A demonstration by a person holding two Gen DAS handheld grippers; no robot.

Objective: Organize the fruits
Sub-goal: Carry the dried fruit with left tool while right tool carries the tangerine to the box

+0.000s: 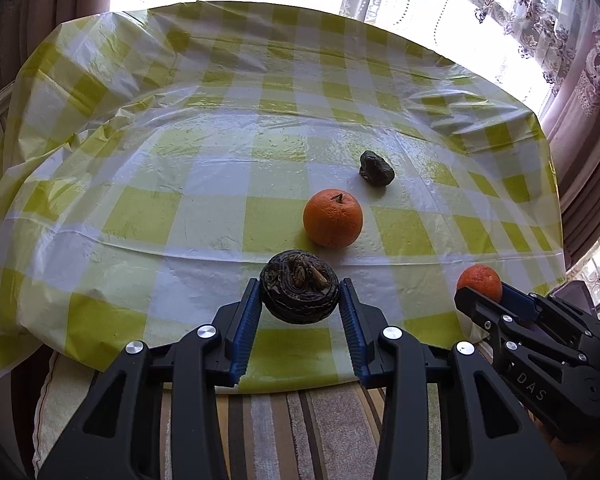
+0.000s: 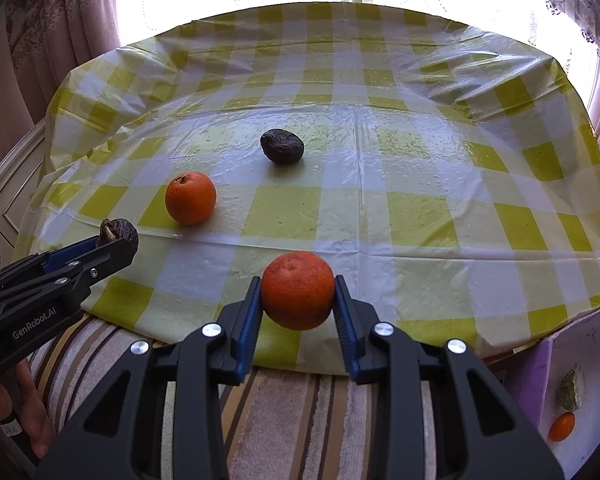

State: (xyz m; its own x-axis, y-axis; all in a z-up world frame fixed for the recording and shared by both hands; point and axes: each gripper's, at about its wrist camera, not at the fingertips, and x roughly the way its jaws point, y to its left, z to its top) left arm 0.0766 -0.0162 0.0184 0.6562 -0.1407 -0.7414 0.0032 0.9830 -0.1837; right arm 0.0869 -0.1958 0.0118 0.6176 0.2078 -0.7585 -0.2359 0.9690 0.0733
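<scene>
Left wrist view: left gripper (image 1: 300, 296) pinches a dark wrinkled fruit (image 1: 299, 286) between its blue pads, one pad against each side, held above the near edge of the yellow-and-white checked tablecloth (image 1: 140, 184). Beyond it on the cloth sits an orange (image 1: 333, 218), stem end up and tilted slightly; further back and just right of it lies a second dark shrivelled fruit (image 1: 376, 168), apart from the orange. At right, the right gripper (image 1: 485, 294) enters with a reddish orange (image 1: 479, 281) clamped between its fingers. Right wrist view: right gripper (image 2: 298, 294) grips the reddish orange (image 2: 298, 290) on both sides, also over the near table edge. Loose orange (image 2: 190, 198) lies to the left on the cloth, loose dark fruit (image 2: 281, 145) behind it, the two well apart. Left gripper (image 2: 118, 240) shows at far left with its dark wrinkled fruit (image 2: 118, 232) between the fingers. Striped fabric (image 2: 300, 400) lies below the table edge. At lower right, a pale purple surface (image 2: 580, 360) carries a small orange fruit (image 2: 562, 427) and a greenish object (image 2: 571, 394), not identifiable.
</scene>
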